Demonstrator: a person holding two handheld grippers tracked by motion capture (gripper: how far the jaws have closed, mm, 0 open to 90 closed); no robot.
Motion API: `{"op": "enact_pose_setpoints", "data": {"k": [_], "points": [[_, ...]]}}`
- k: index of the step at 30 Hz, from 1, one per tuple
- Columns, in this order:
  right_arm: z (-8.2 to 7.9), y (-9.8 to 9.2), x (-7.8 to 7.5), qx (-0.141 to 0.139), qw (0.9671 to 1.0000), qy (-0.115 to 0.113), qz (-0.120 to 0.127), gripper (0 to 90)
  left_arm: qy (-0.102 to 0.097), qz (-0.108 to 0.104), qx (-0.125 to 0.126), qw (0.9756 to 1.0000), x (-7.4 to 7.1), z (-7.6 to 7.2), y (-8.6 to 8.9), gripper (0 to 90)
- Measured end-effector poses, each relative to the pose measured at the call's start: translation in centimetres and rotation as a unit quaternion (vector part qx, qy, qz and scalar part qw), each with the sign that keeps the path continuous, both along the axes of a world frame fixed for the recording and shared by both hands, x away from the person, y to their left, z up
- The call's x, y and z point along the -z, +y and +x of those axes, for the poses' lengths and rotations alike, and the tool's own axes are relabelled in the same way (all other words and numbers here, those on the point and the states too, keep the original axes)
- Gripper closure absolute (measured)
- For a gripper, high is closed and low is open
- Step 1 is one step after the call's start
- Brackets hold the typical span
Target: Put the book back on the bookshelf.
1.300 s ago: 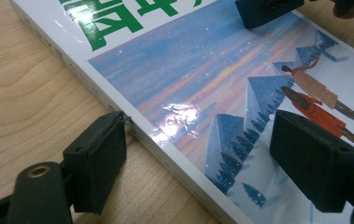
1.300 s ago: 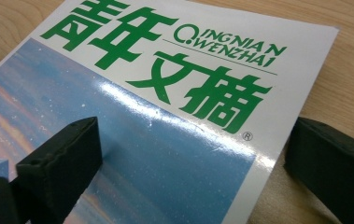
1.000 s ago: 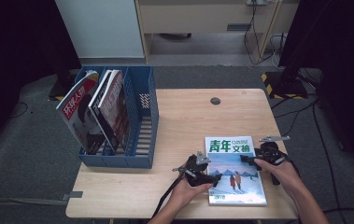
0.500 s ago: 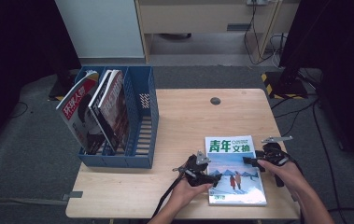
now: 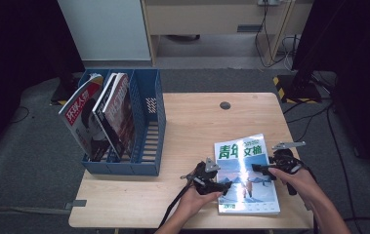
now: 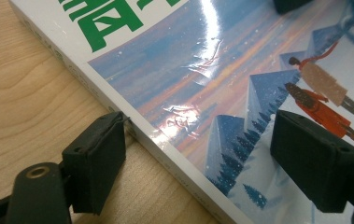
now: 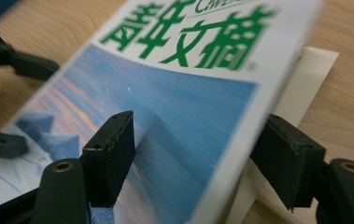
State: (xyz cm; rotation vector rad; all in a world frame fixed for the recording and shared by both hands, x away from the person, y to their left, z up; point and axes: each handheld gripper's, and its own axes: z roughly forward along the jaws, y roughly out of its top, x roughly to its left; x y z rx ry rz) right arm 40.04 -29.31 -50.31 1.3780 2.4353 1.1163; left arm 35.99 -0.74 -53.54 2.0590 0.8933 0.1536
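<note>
A magazine [image 5: 246, 175] with green characters and a blue snowy cover lies flat at the table's front right. My left gripper [image 5: 223, 186] is at its left edge. In the left gripper view the left gripper [image 6: 198, 154] is open, one jaw on the wood beside the spine and the other over the magazine's cover [image 6: 221, 70]. My right gripper [image 5: 262, 171] is at the right edge. In the right gripper view the right gripper [image 7: 198, 154] is open and its jaws have just been closing. The magazine's [image 7: 179, 107] right edge runs between them, with a cream page showing under it.
A blue file rack [image 5: 146, 122] stands at the table's left, with two magazines [image 5: 82, 117] leaning in its left slots. The wooden table [image 5: 197, 122] has a round cable hole [image 5: 225, 105] near its far edge. Dark floor and cables surround the table.
The right hand has shifted only slightly at the magazine's right edge. The left hand and the magazine have kept still.
</note>
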Motion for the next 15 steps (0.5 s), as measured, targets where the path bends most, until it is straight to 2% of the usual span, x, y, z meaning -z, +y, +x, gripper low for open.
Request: {"op": "enact_pose_setpoints", "data": {"k": [1, 6, 12, 15], "points": [[0.0, 0.2, 0.2, -0.001, 1.0, 0.002, -0.005, 30.9, 0.0, 0.0, 0.0, 1.0, 0.0, 0.0, 0.0, 17.9], [0.1, 1.1, 0.5, -0.02, 0.9994, 0.025, 0.014, 31.5, 0.0, 0.0, 0.0, 1.0, 0.0, 0.0, 0.0, 17.9], [0.1, 1.5, 0.5, -0.031, 0.9994, 0.019, -0.003, 31.2, 0.0, 0.0, 0.0, 1.0, 0.0, 0.0, 0.0, 17.9], [0.2, 1.8, 0.5, -0.03, 0.9992, 0.025, -0.011, 31.1, 0.0, 0.0, 0.0, 1.0, 0.0, 0.0, 0.0, 17.9]]}}
